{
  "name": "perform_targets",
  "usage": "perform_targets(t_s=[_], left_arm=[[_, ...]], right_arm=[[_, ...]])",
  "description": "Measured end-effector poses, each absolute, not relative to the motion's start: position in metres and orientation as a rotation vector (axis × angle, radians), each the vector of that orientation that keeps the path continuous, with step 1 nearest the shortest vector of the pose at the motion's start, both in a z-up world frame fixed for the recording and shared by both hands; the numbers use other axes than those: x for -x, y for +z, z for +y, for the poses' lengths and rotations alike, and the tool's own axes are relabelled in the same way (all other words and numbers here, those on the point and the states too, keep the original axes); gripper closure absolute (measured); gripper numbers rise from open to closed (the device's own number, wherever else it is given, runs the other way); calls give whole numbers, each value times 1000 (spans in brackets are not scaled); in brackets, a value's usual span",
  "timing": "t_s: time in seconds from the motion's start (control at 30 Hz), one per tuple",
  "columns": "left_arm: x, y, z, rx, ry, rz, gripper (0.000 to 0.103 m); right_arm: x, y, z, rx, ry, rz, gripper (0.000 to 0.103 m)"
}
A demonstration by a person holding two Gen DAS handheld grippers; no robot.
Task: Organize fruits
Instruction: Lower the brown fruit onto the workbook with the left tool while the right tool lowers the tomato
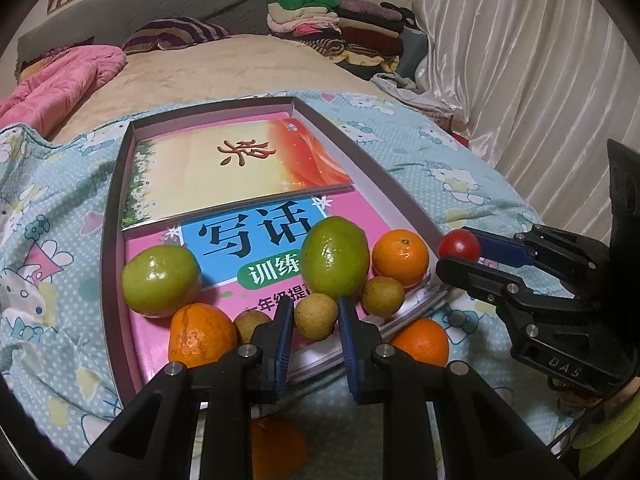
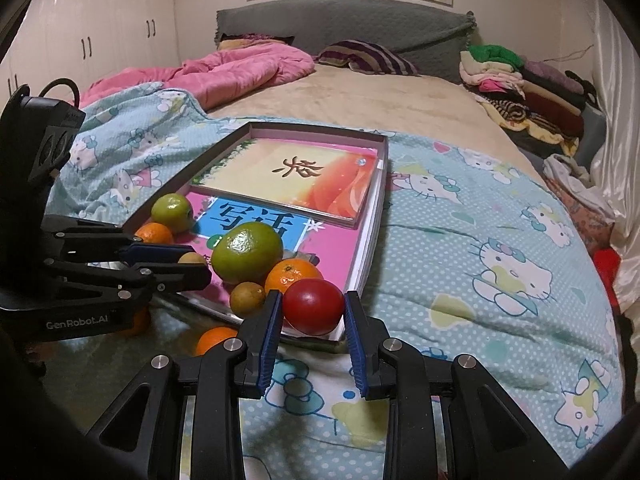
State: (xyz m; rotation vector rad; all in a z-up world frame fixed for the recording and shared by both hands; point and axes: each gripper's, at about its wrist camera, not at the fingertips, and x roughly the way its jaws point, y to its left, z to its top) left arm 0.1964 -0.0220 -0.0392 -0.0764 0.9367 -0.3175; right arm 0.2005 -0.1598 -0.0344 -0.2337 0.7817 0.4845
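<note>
At near right of tray (image 2: pixel 382 168), right gripper (image 2: pixel 312 328) pinching tomato (image 2: pixel 314 310), left gripper (image 1: pixel 314 320) half-open around brown fruit (image 1: pixel 316 316); best squeezed gently, lifted straight

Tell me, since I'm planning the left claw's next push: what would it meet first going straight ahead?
Likely the small tan fruit, already between the left claw's open fingers; beyond it stands the big green fruit on the pink book. Depth is uncertain.

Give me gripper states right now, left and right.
Left gripper: fingers around a small brown fruit, not visibly clamped; grip cannot be told.
Right gripper: shut on the red tomato.
</note>
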Motion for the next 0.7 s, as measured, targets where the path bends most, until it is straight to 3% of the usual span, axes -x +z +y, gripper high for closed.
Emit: perform_targets(t_s=[0.7], left_arm=[[-198,-41,-19,81,-310,939,80]], right_arm=[[-196,-30,-165,203,500,759,65]])
